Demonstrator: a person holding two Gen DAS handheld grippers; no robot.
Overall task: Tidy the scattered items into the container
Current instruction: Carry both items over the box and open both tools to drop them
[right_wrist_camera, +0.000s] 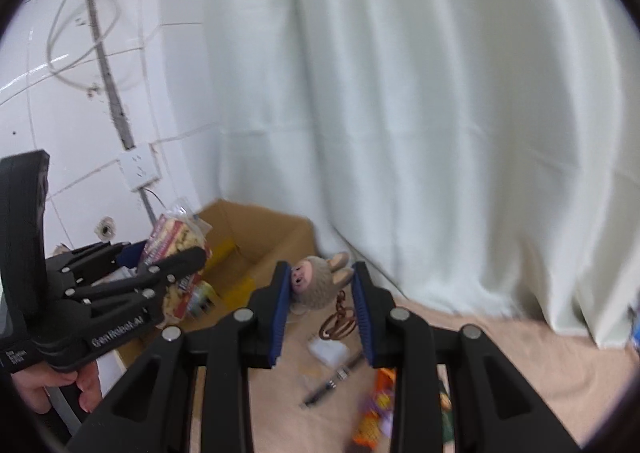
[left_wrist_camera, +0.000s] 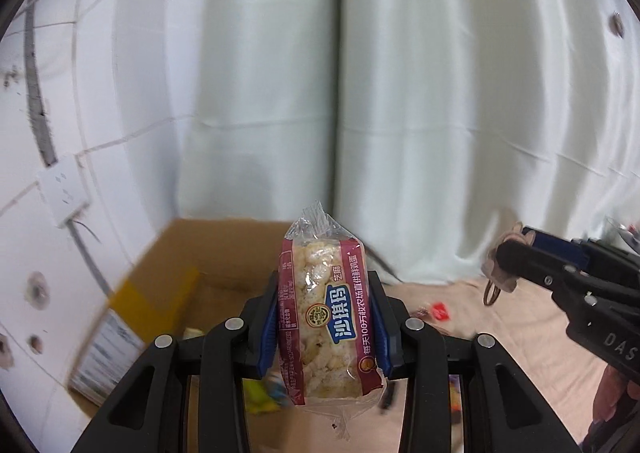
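Note:
My left gripper (left_wrist_camera: pixel 325 285) is shut on a snack pack (left_wrist_camera: pixel 326 333), a clear wrapper with maroon edges and pale puffed-rice cake, held upright over the open cardboard box (left_wrist_camera: pixel 172 265). The right wrist view shows that pack (right_wrist_camera: pixel 176 239) in the left gripper (right_wrist_camera: pixel 168 253), at the box (right_wrist_camera: pixel 260 237) near its left side. My right gripper (right_wrist_camera: pixel 321 273) is shut on a grey plush doll keychain (right_wrist_camera: pixel 316 285), whose brown ring hangs below. That right gripper (left_wrist_camera: pixel 508 253) appears to the right of the box, above the beige surface.
A pen (right_wrist_camera: pixel 332 381), a small white item (right_wrist_camera: pixel 328 351) and an orange packet (right_wrist_camera: pixel 376 409) lie on the beige surface (right_wrist_camera: pixel 520 365). Some packets are inside the box (right_wrist_camera: pixel 200 299). A white curtain (right_wrist_camera: pixel 400 113) hangs behind, with a tiled wall and socket (right_wrist_camera: pixel 138 169) to the left.

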